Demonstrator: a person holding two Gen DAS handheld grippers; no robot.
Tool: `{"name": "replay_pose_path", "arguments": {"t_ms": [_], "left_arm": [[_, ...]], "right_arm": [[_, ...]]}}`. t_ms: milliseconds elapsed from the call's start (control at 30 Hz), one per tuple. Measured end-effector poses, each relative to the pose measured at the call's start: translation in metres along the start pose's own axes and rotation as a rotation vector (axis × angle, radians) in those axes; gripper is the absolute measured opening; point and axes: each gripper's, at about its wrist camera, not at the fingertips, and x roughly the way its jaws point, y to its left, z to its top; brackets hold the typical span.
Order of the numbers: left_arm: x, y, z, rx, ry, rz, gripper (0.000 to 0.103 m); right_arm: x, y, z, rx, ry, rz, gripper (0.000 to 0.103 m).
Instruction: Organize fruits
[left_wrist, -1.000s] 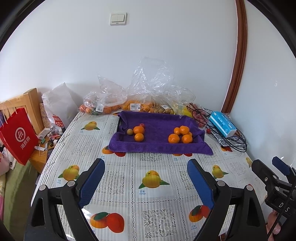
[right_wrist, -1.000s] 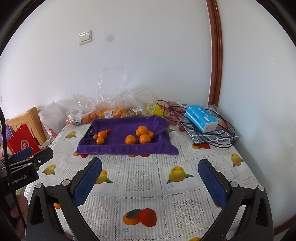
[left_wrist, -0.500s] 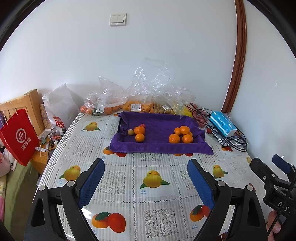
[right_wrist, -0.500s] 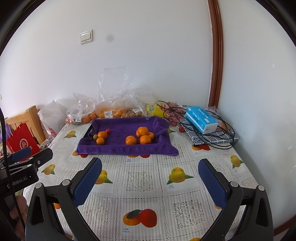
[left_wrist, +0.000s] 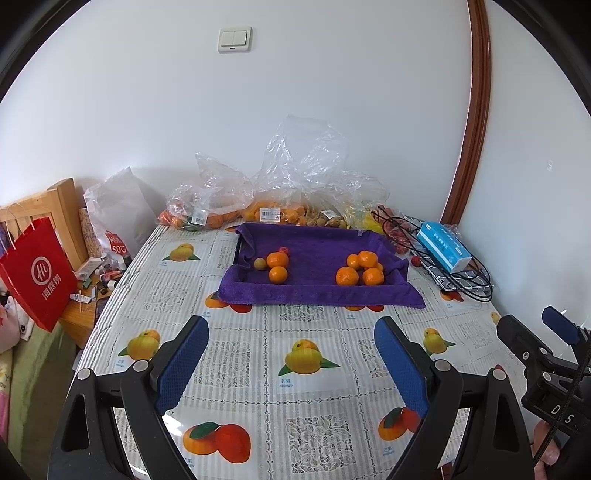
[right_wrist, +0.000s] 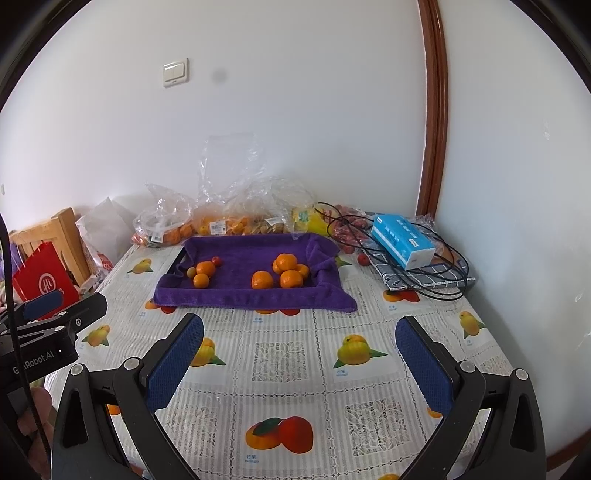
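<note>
A tray draped in a purple towel (left_wrist: 317, 254) sits toward the far side of the table (left_wrist: 236, 354), holding bright, glossy oranges. Two of them (left_wrist: 277, 266) lie at its left end beside one small greenish fruit (left_wrist: 259, 263) and one small red fruit (left_wrist: 283, 250); four more oranges (left_wrist: 360, 268) cluster at its right end.

The left gripper (left_wrist: 291, 363) and the right gripper (right_wrist: 299, 363) hover over the near tablecloth, jaws spread wide, nothing between them.

Only the left view shows the whole red paper bag (left_wrist: 37, 273); the right view shows the blue tissue box (right_wrist: 402, 242) more plainly.
</note>
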Motion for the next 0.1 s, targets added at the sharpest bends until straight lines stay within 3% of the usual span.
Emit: {"name": "replay_pose_path", "arguments": {"t_ms": [100], "left_arm": [[0.0001,0.0004,-0.0001,-0.003,0.000,0.002,0.092]], "right_arm": [[0.0001,-0.0005,0.0001,-0.001,0.000,0.001,0.102]]}}
